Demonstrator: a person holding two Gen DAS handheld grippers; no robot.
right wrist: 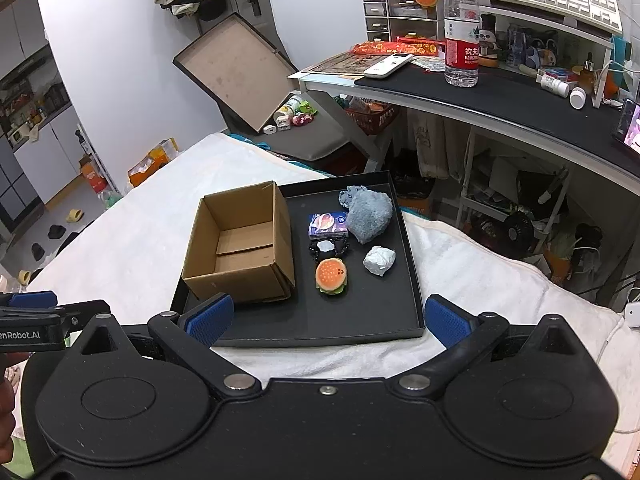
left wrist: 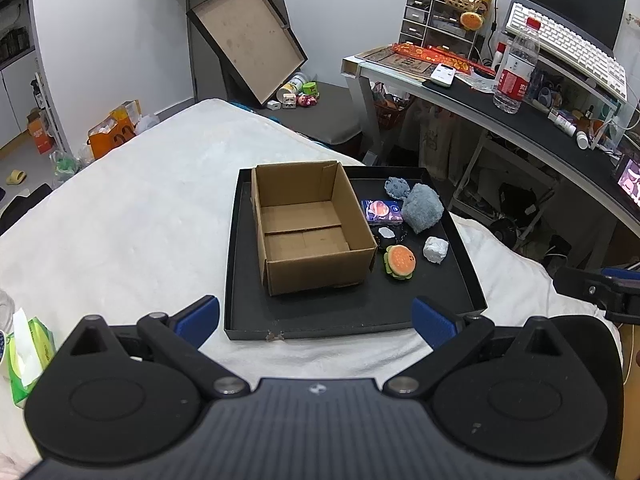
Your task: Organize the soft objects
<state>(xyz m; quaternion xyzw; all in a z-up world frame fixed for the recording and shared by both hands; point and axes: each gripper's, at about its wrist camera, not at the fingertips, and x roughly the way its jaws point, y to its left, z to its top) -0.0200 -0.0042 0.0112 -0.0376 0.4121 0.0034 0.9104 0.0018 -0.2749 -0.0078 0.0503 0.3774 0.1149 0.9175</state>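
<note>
Both grippers, left (left wrist: 316,316) and right (right wrist: 326,320), hang spread wide, holding nothing, short of the black tray (right wrist: 412,248). Cardboard box (right wrist: 240,276) empty; burger plush (right wrist: 331,276) just beside it

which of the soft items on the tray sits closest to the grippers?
The burger plush, orange bun with a green fringe, beside the cardboard box's near corner. The white wad and grey fluffy plush lie farther back.
</note>
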